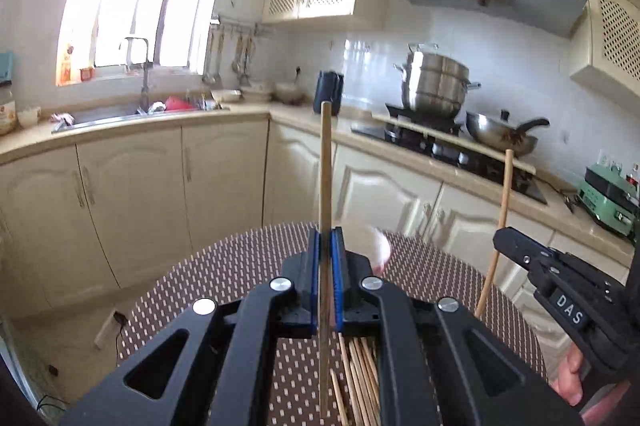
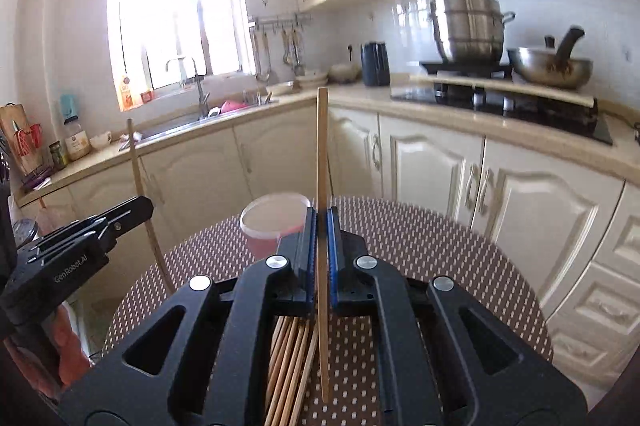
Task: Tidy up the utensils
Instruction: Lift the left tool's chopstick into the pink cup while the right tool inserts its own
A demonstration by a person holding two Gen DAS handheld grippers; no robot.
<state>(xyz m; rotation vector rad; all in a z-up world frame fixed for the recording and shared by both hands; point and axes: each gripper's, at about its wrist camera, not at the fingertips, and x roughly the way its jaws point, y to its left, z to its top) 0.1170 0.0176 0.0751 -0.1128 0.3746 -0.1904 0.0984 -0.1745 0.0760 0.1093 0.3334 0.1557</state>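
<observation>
- Bamboo chopstick, pale, slender: far left of the right wrist view, standing nearly upright in the left gripper, jaws clamped on its shaft.
- Translucent pink round plastic cup: on the dotted brown woven table mat, just behind the right gripper's left jaw.
- Loose bundle of bamboo chopsticks: flat on the mat, below both tools.
- Second pale bamboo chopstick: upright, pinched between the blue pads of the right gripper, lower tip clear of the mat.
- Step in hand, as judged: one stick lifted per tool, ready for carrying to the cup.
- Next move calls for: tipping each stick's lower end over the cup rim, then opening; a thin stick may pivot in the pads.
</observation>
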